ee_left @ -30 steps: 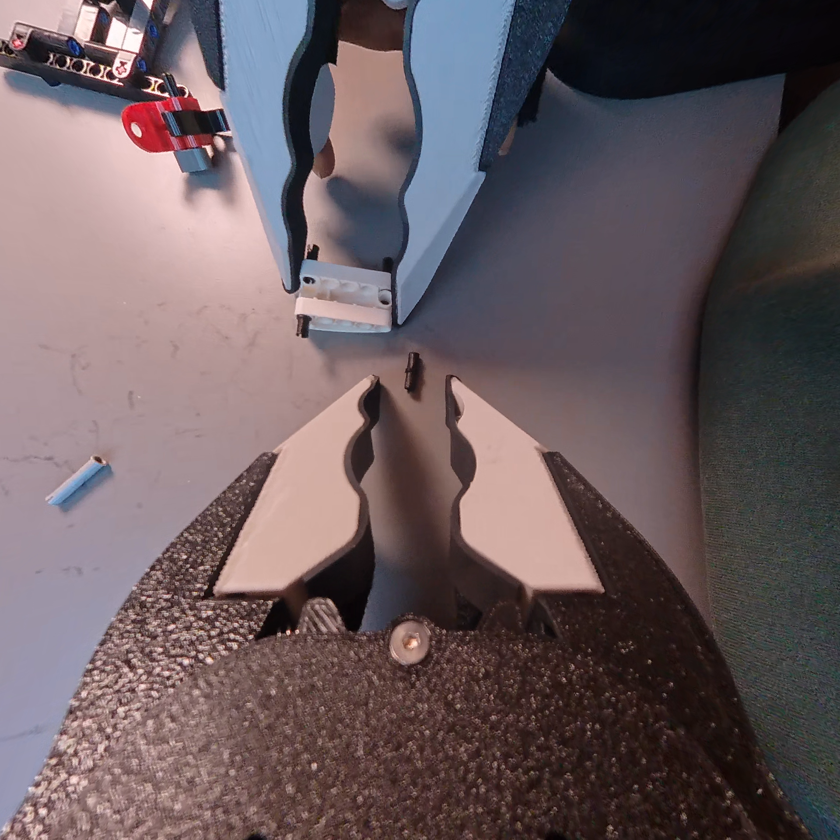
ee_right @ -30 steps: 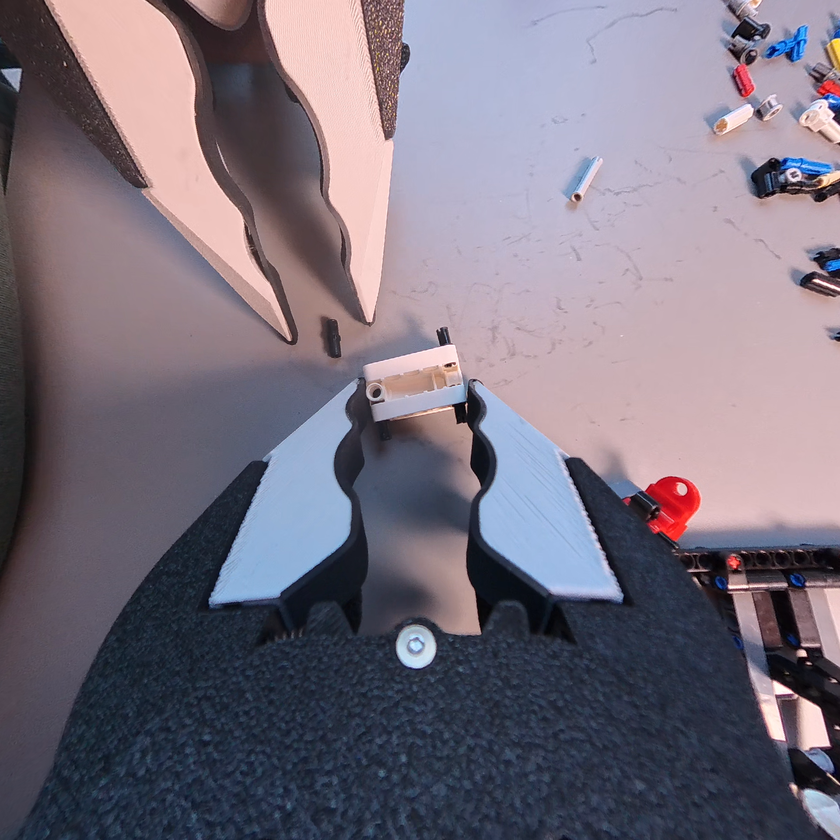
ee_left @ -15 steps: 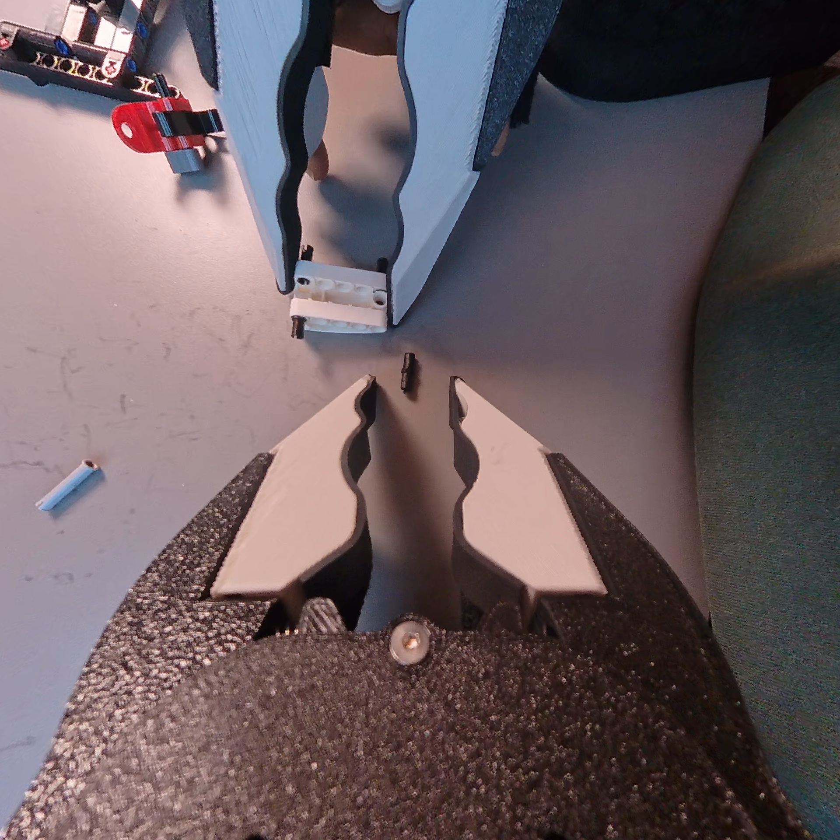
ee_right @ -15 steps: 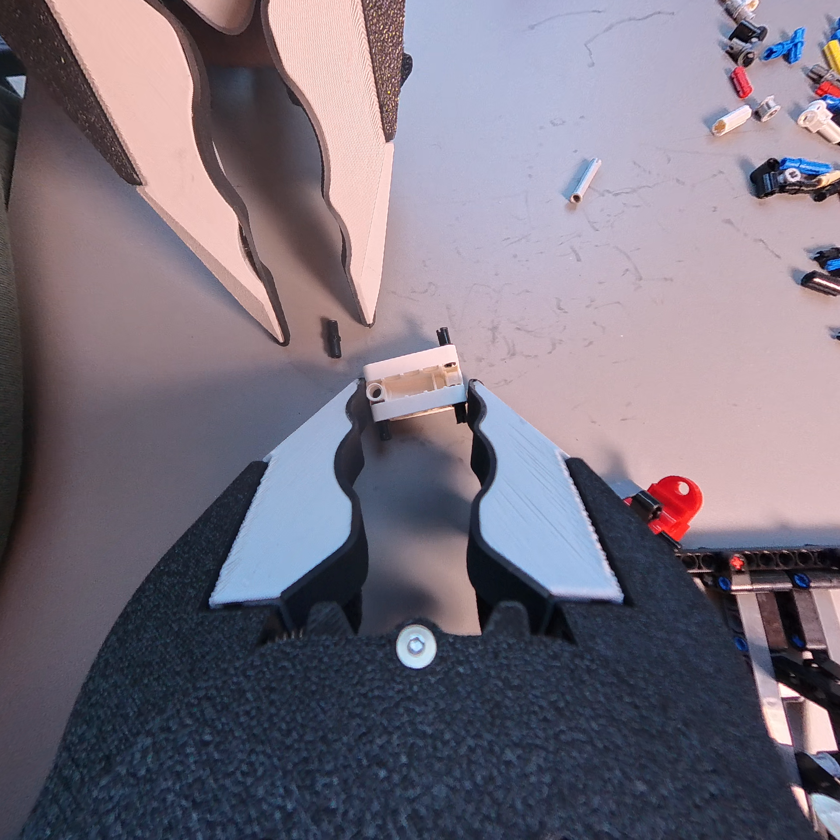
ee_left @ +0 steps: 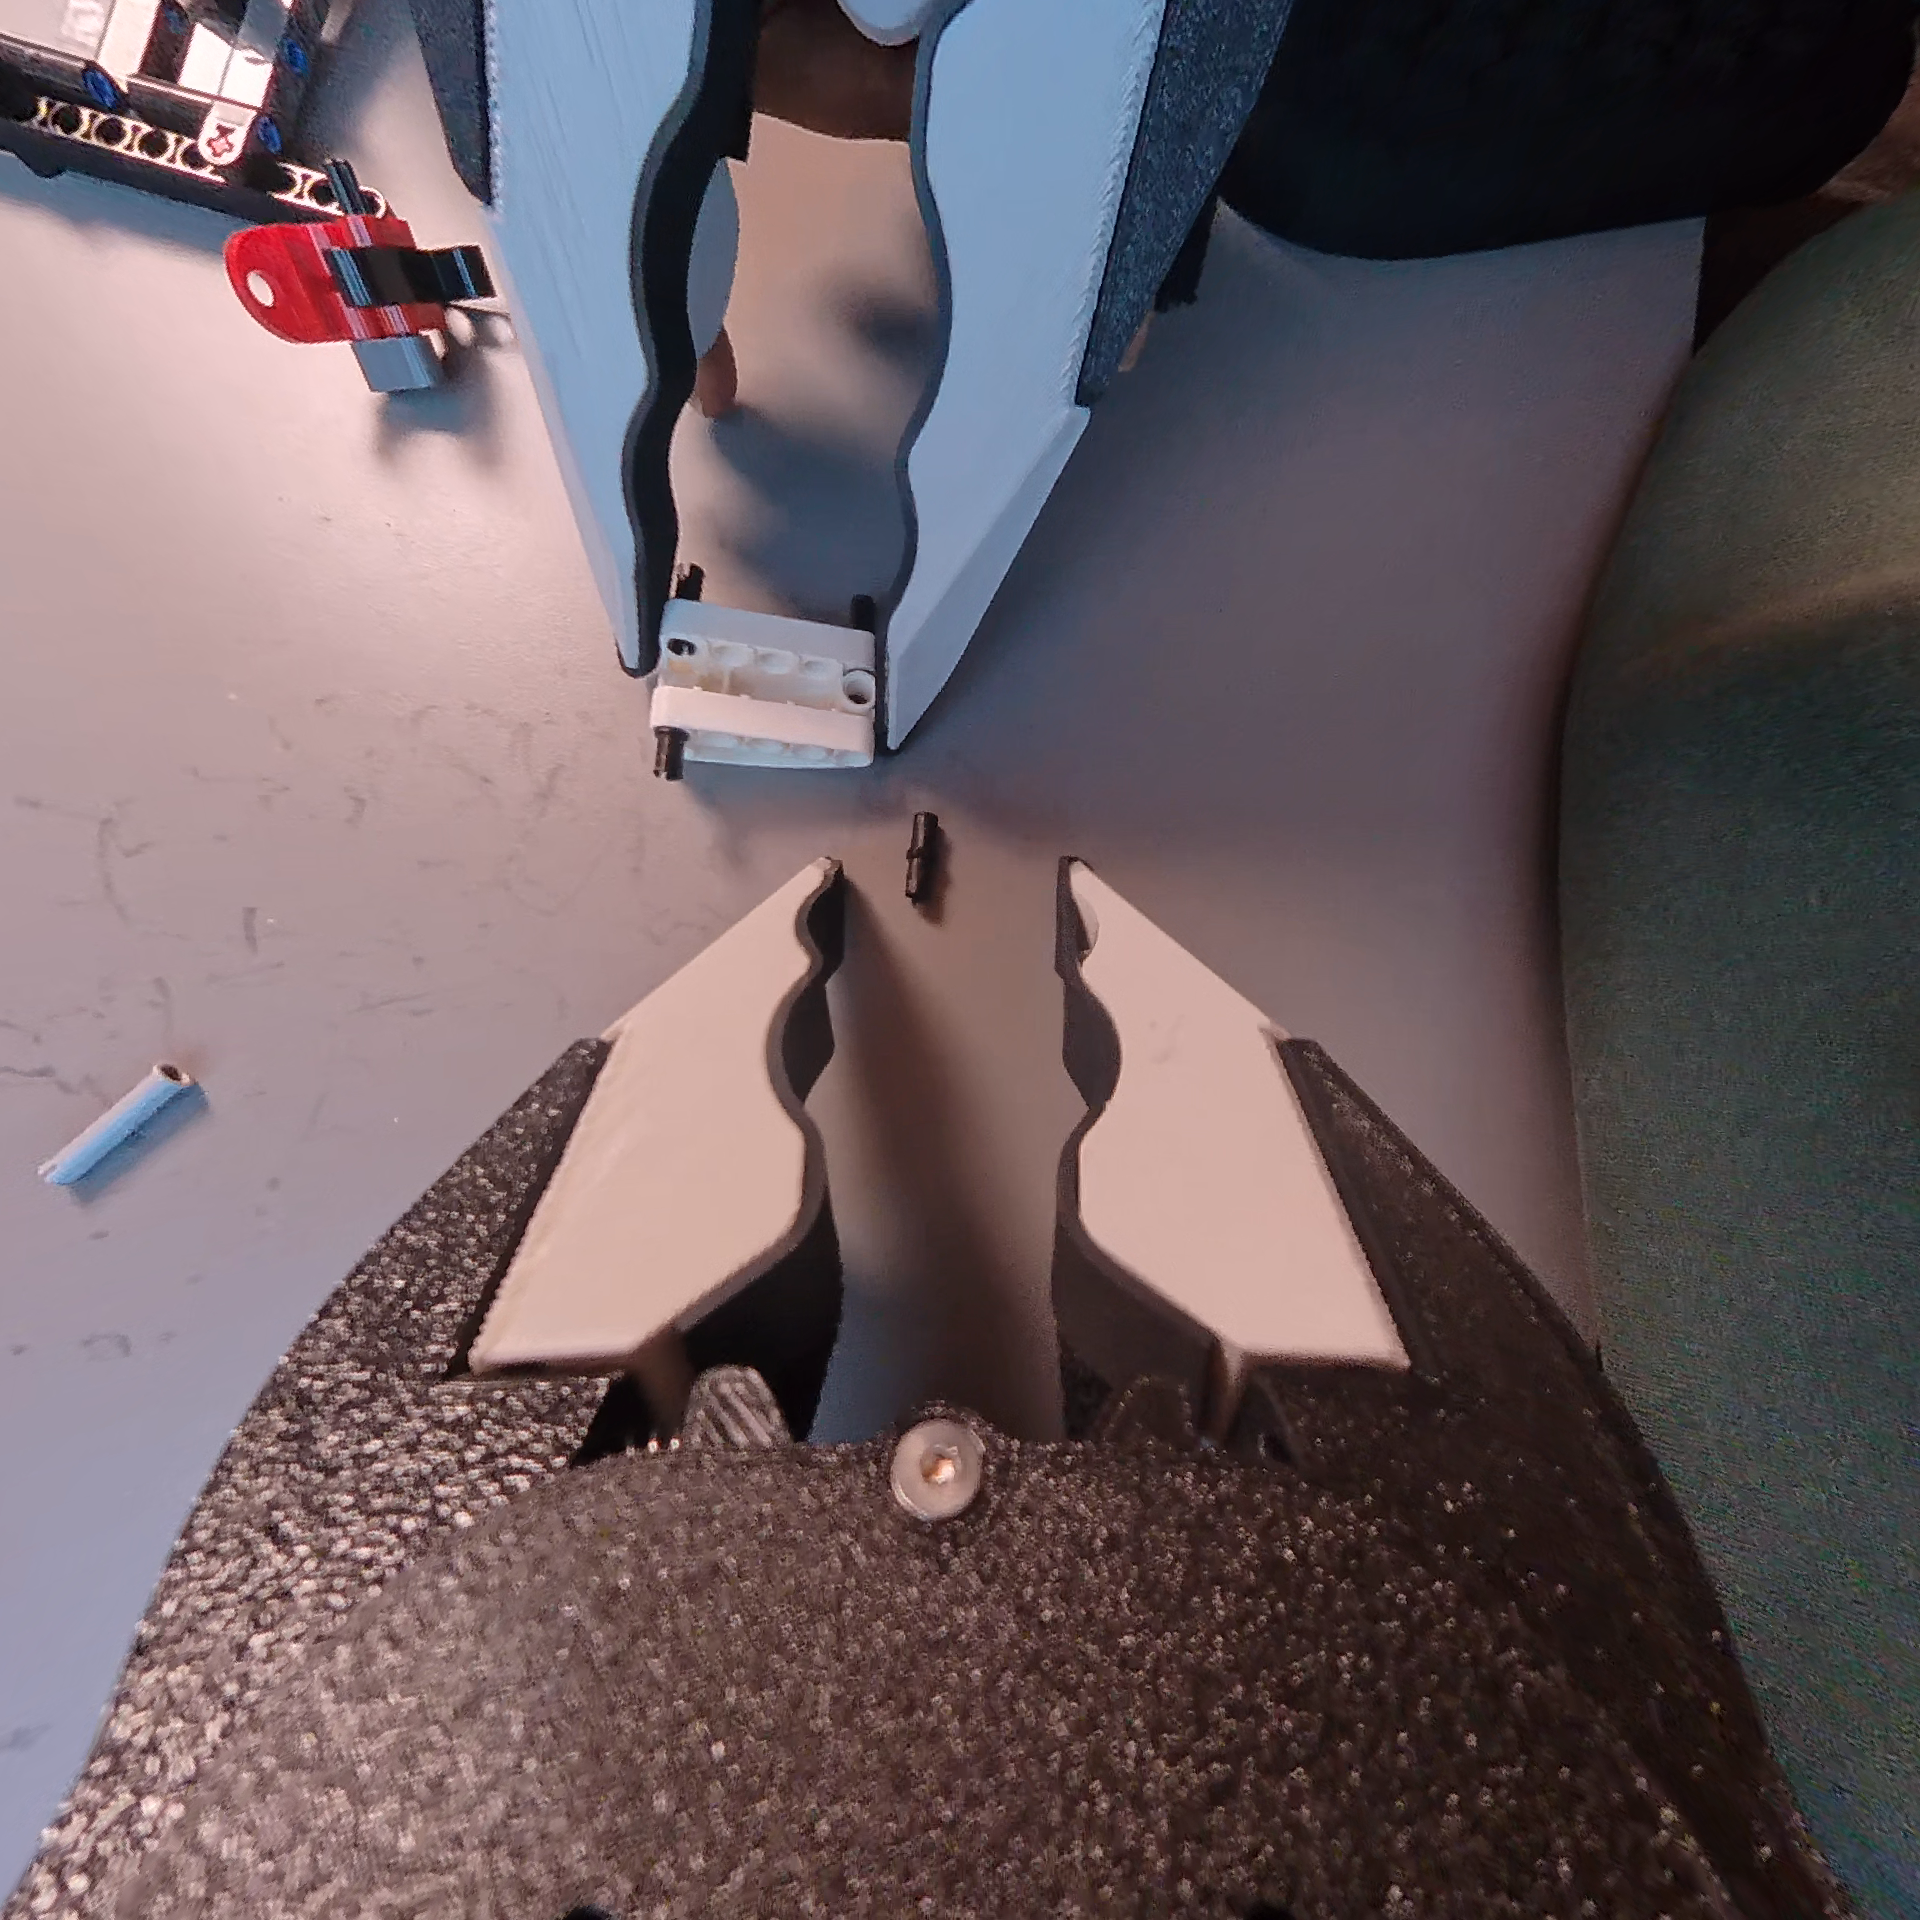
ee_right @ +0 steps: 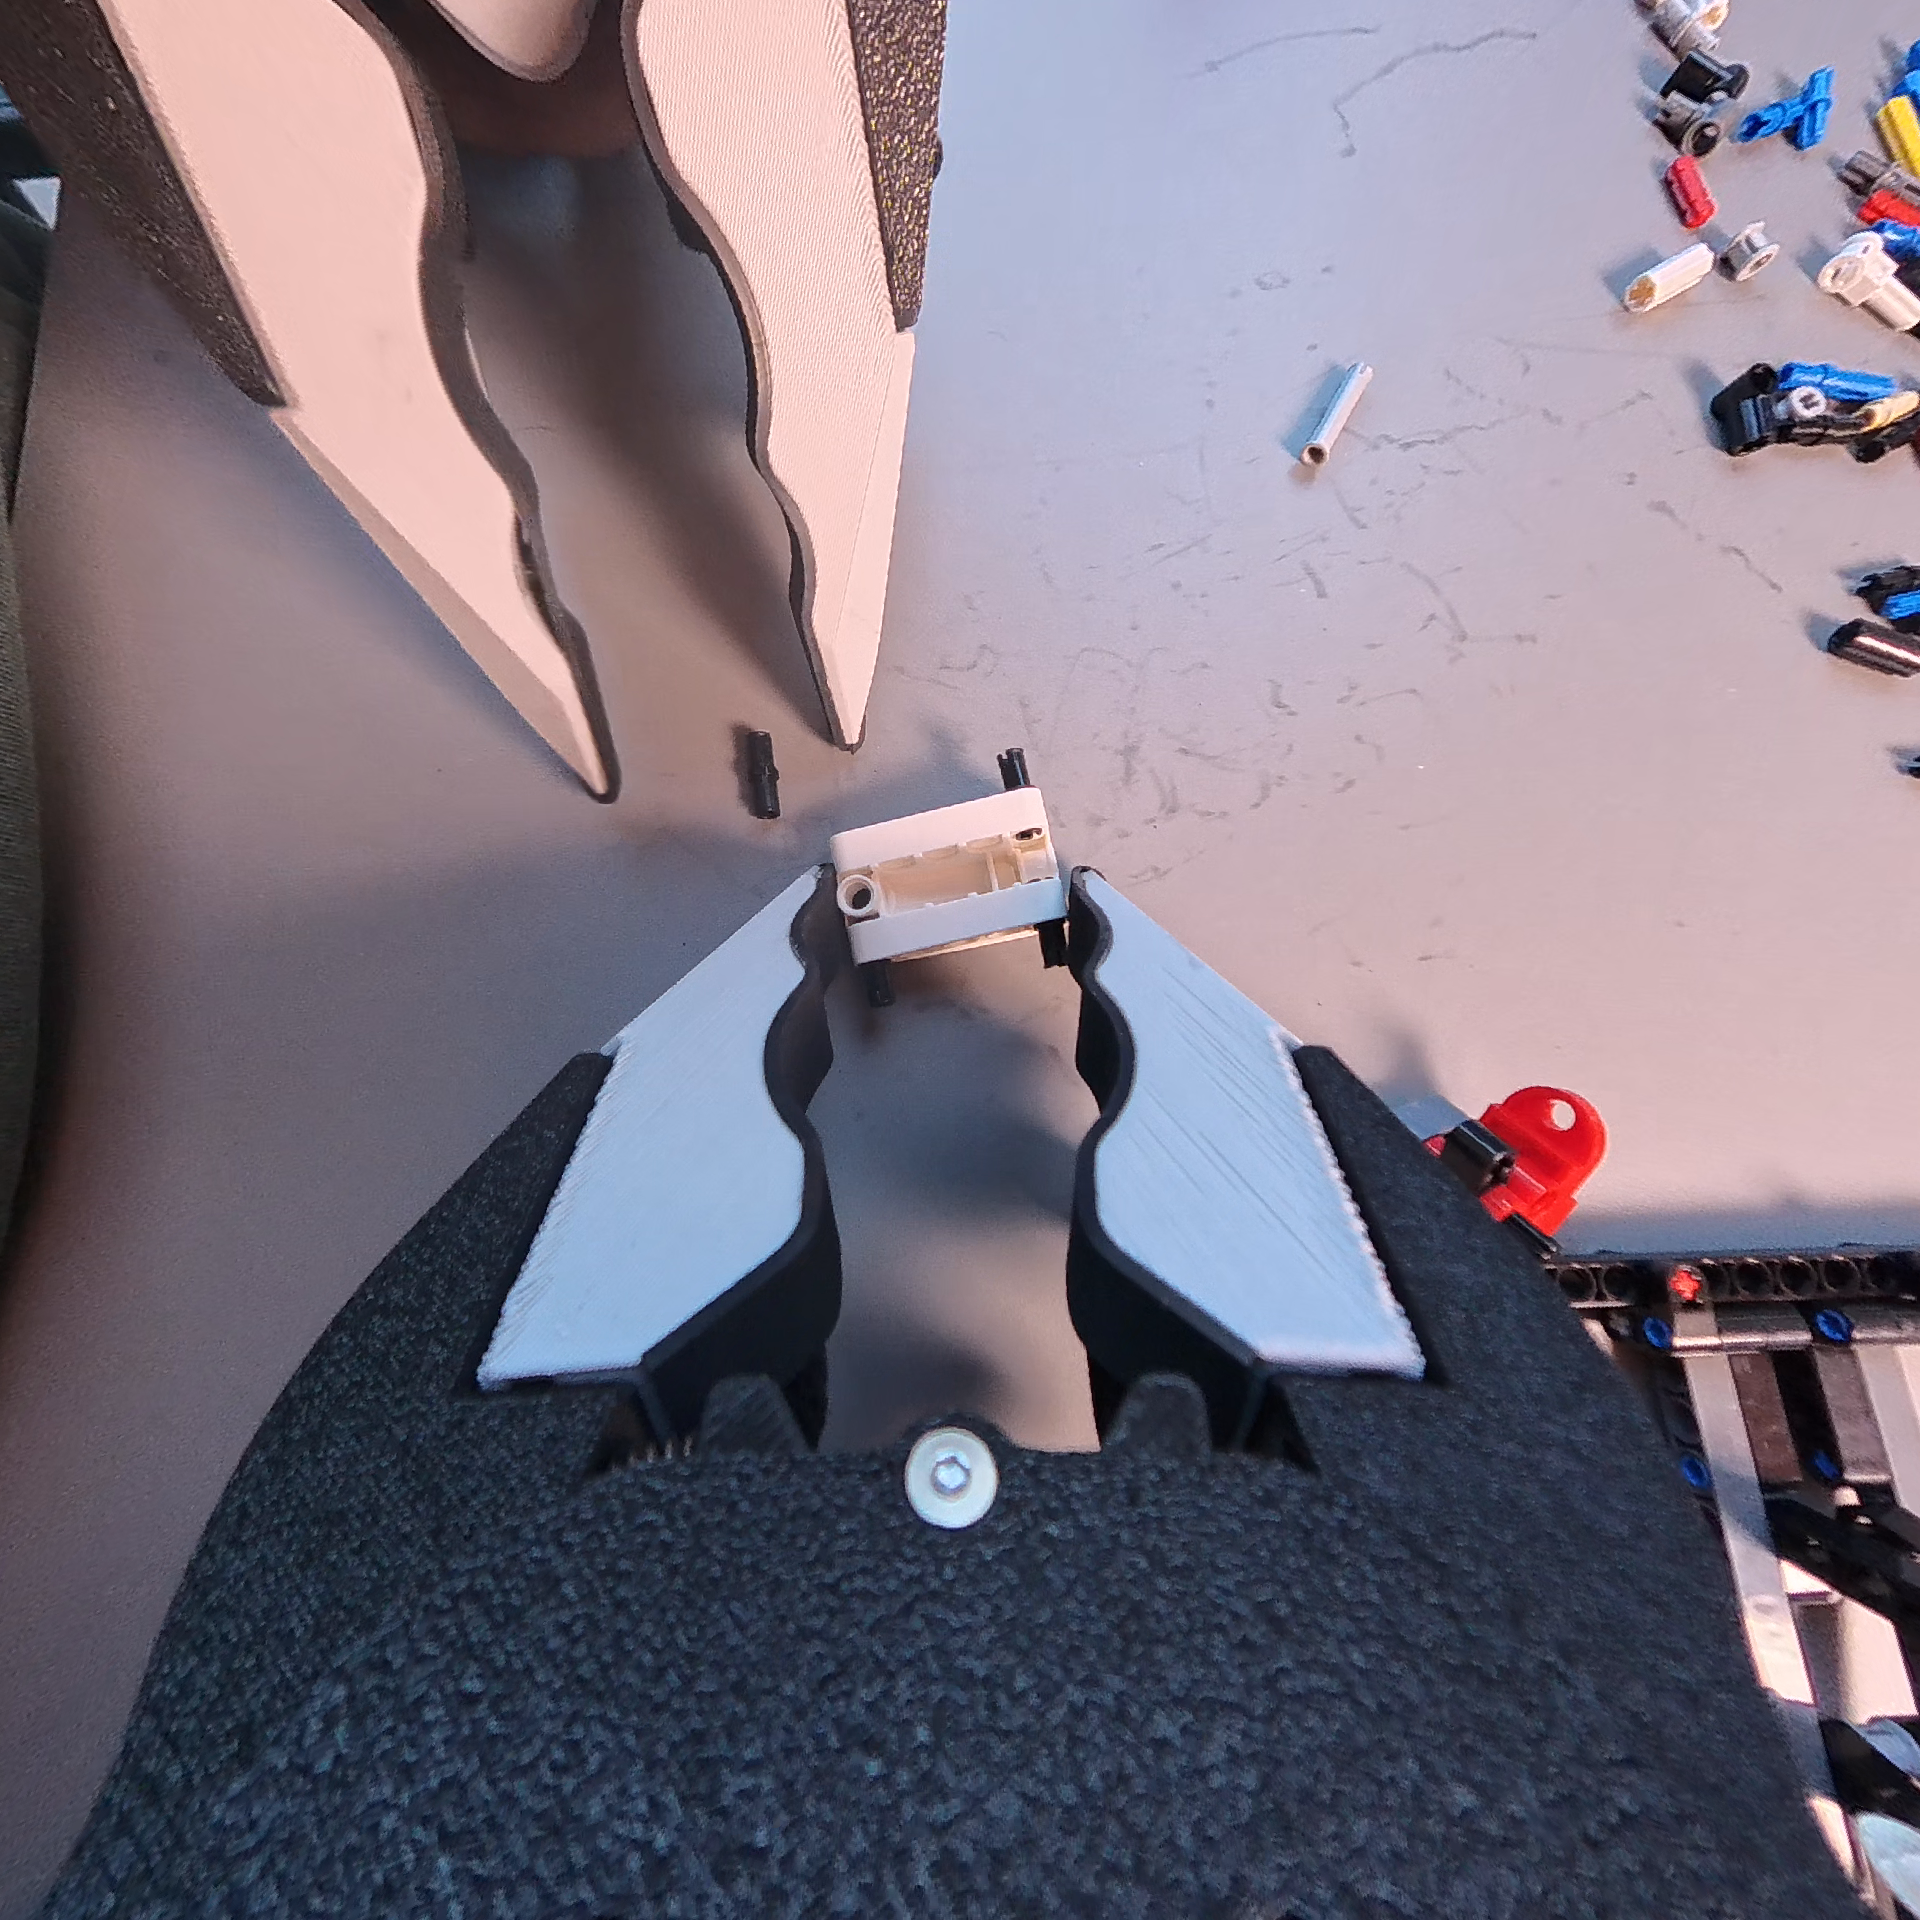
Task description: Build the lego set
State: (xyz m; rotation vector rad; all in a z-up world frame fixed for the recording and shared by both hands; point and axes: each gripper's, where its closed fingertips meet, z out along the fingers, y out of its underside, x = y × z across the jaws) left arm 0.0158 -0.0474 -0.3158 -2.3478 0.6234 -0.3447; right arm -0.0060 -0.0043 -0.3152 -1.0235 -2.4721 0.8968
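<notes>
Gripping white frame piece [ee_right: 948,885], right gripper [ee_right: 948,891].

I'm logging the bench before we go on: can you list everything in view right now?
white frame piece: one, white with black pins, between the right gripper's fingertips
black pin: one, loose on the table just ahead of the left gripper
grey tube: one, loose on the table
red connector: one, red and black, beside the black beam assembly
black beam assembly: one, partly built, at the frame edge
loose small parts: several, mixed colours, far corner
table: grey, scuffed
left gripper: open, empty
right gripper: shut on the frame piece
</notes>
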